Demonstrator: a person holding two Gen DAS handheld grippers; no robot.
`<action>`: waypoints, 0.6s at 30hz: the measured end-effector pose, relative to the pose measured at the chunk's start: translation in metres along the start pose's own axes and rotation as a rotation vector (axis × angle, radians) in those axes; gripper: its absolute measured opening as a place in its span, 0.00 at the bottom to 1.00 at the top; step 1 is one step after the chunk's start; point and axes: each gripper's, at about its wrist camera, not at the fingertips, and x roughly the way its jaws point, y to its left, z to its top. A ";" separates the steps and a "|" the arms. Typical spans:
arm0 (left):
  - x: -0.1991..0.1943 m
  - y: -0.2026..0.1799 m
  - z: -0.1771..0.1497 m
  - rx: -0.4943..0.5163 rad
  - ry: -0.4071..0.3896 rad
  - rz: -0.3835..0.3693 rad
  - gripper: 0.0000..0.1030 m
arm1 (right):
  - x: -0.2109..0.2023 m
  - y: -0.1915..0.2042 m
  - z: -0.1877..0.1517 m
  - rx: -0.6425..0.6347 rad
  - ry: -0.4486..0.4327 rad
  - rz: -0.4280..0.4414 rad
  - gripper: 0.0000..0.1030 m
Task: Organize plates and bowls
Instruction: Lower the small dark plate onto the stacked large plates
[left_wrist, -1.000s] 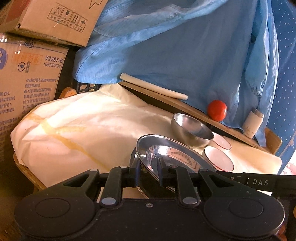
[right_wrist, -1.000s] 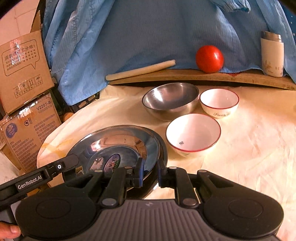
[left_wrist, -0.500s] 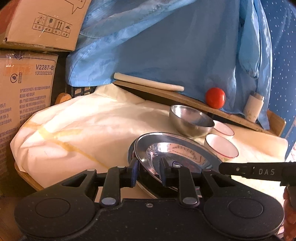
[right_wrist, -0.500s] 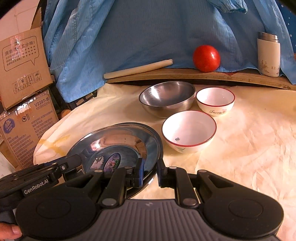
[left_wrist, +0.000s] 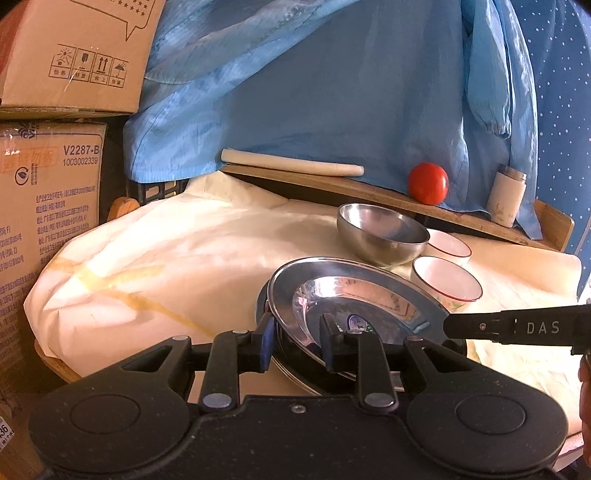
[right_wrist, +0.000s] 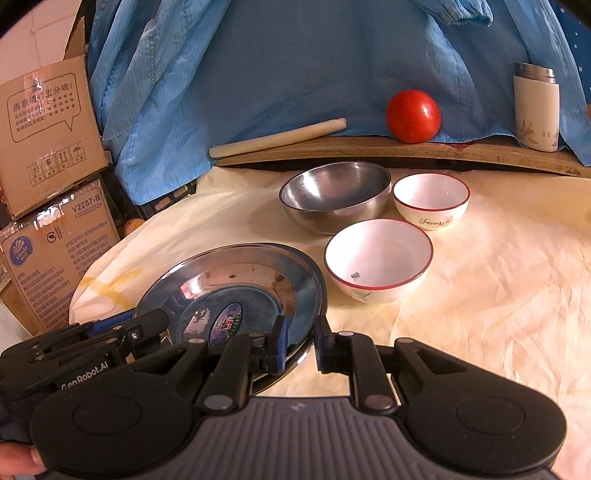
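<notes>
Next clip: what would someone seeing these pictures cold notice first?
Probably the shiny steel plate near the front of the cream cloth, with the left gripper and right gripper each straddling its rim. Behind it sit a steel bowl and two red-rimmed white bowls, and a bright red tomato rests on the wooden board against blue fabric.

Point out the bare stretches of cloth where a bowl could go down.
Widest free patch: cream cloth right of the two white bowls, running to the near edge. A second patch lies left of the steel plates, toward the cardboard boxes. Crowded: the steel bowl and white bowls cluster below the wooden board.
</notes>
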 end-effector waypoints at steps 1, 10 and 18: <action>0.000 0.000 0.000 0.000 0.000 0.000 0.26 | 0.000 0.000 0.000 0.000 0.000 0.001 0.18; 0.001 0.000 0.000 0.004 0.004 -0.012 0.33 | -0.001 -0.001 -0.001 0.009 -0.001 0.016 0.21; 0.001 0.000 0.000 0.003 0.003 -0.013 0.33 | -0.002 -0.002 -0.002 0.015 -0.003 0.025 0.22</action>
